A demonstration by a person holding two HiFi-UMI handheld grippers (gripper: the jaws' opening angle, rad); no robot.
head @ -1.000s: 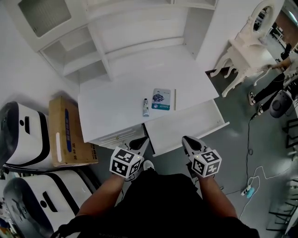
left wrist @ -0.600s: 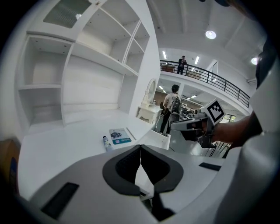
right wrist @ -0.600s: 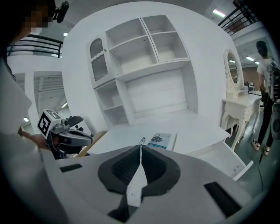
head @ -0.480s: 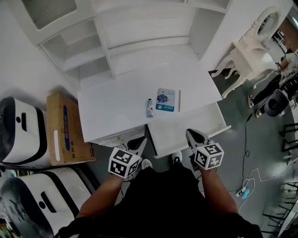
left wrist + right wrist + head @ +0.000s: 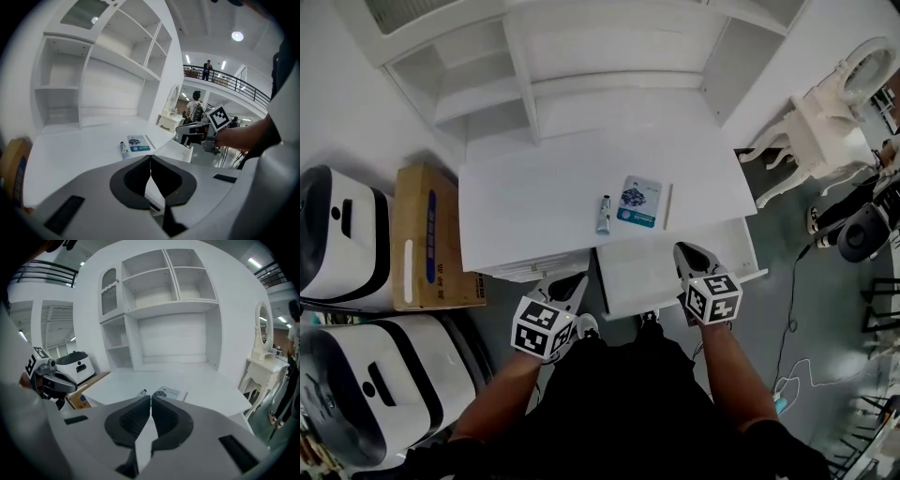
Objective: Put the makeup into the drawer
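Two makeup items lie side by side on the counter [image 5: 516, 206], just behind the open drawer [image 5: 637, 272]. One is a slim tube [image 5: 605, 214] whose long axis runs away from the person, and the other is a flat packet [image 5: 639, 202] to its right. The left hand-held gripper [image 5: 575, 280], pressed together and empty, sits short of the tube and slightly to its left. The right hand-held gripper [image 5: 689, 251], likewise closed on nothing, hangs over the drawer and looks nearer the packet.
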